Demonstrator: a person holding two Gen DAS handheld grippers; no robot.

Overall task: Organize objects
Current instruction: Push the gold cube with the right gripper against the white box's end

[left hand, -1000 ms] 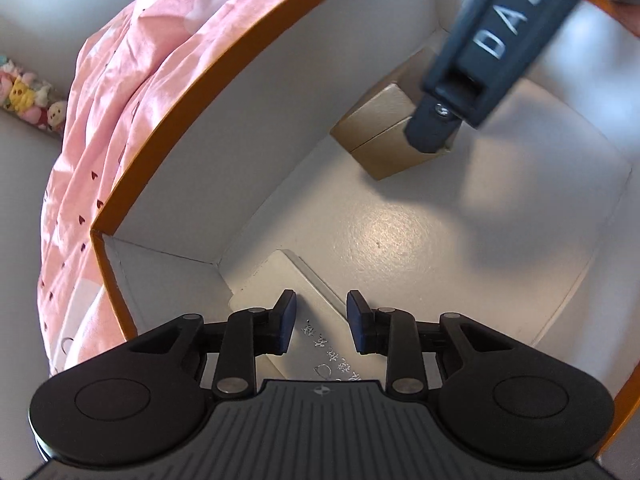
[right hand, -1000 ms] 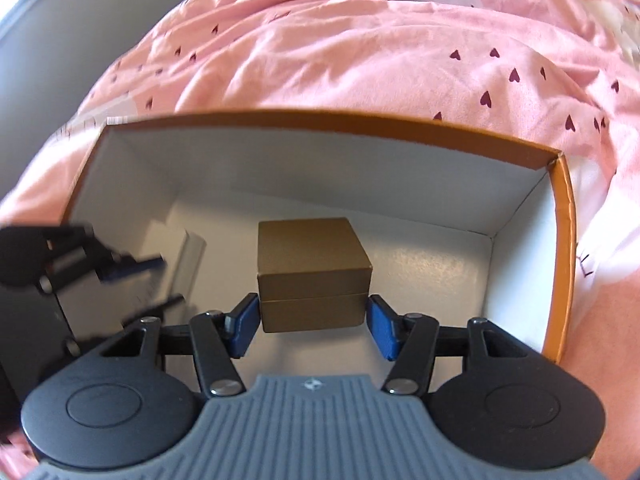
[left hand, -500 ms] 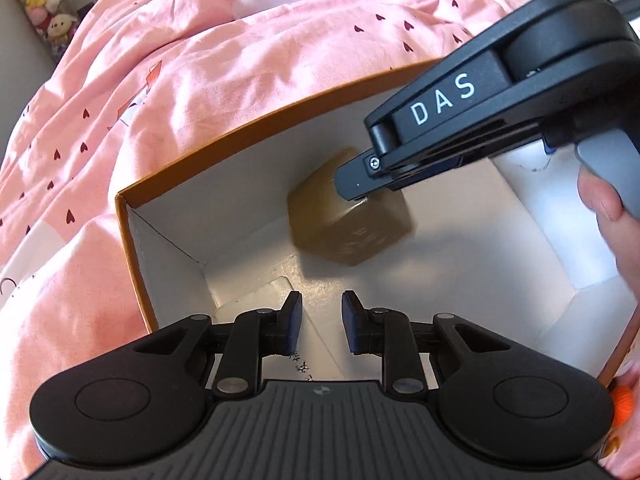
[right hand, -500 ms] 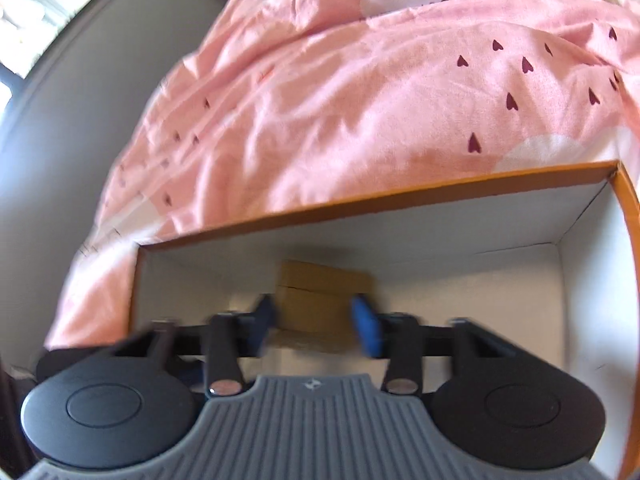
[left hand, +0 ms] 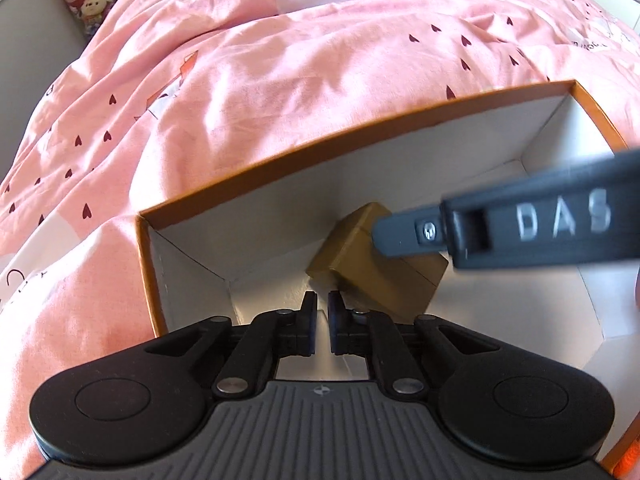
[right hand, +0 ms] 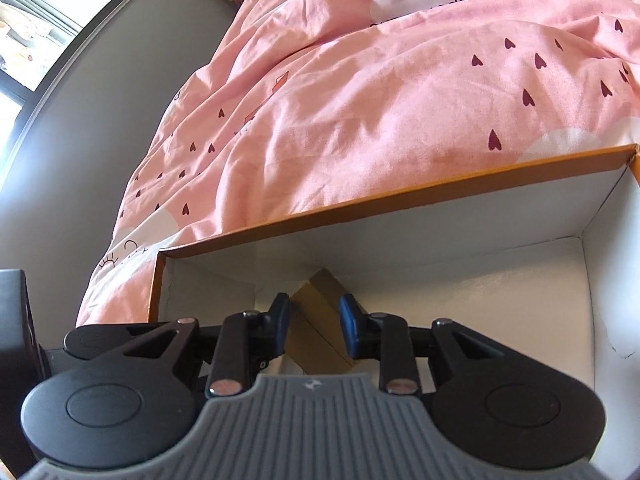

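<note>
Right tool (right hand: 313, 322) gripping tilted, gold-brown box (right hand: 316, 320)

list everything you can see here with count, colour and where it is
storage box: 1, orange outside with white inside, open on the bed
small box: 1, brown-gold, tilted inside the storage box near its far wall
bedcover: 1, pink with dark hearts and white clouds, behind and around the storage box
plush toys: a few, yellow, pink and white, far end beside the bed
window: 1, dark frame, bright, upper left in the right wrist view
wall: 1, grey, beside the bed
left gripper: 1, black, shut with nothing between its fingers, over the storage box's near corner
right gripper: 1, black with blue pads, shut on the small box
</note>
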